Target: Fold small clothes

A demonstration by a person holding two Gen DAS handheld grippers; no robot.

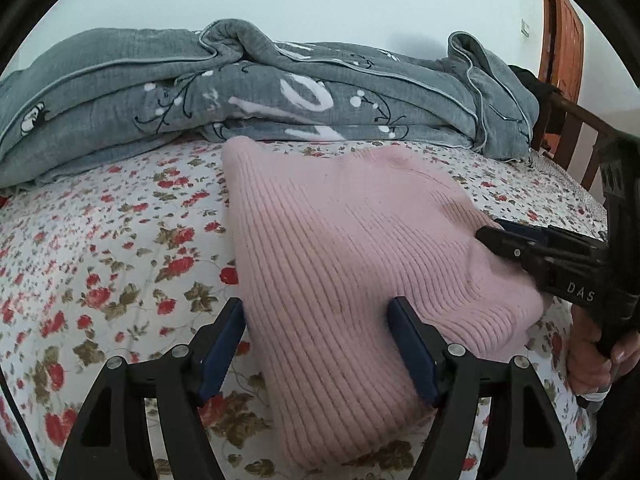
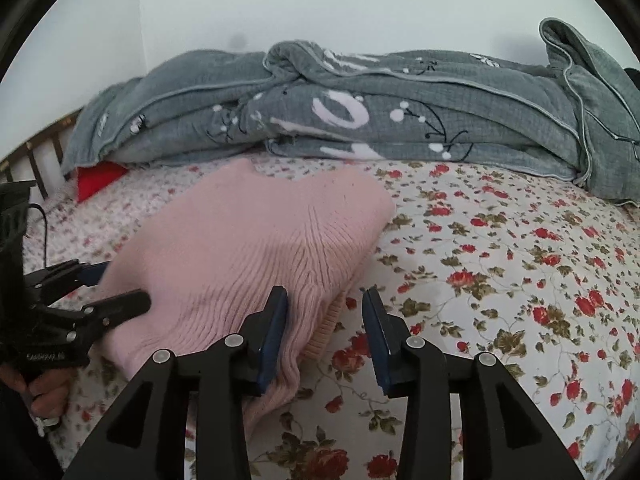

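The pink sweater (image 1: pixel 340 240) lies folded on the bed (image 1: pixel 100 240). The left gripper (image 1: pixel 316 316) stands apart astride its near edge; the right gripper (image 2: pixel 326 308) is apart at its corner. Both seem to be letting go; next likely smoothing.

Soft, even daylight w/ faint shadows, slight motion blur, heavy fisheye warp + dark corners.

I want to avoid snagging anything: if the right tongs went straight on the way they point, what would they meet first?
Probably the floral bedsheet. The right tongs stand open just past the pink sweater's right edge, with sheet in the gap. Depth is unclear, so the left finger might brush the sweater's edge.
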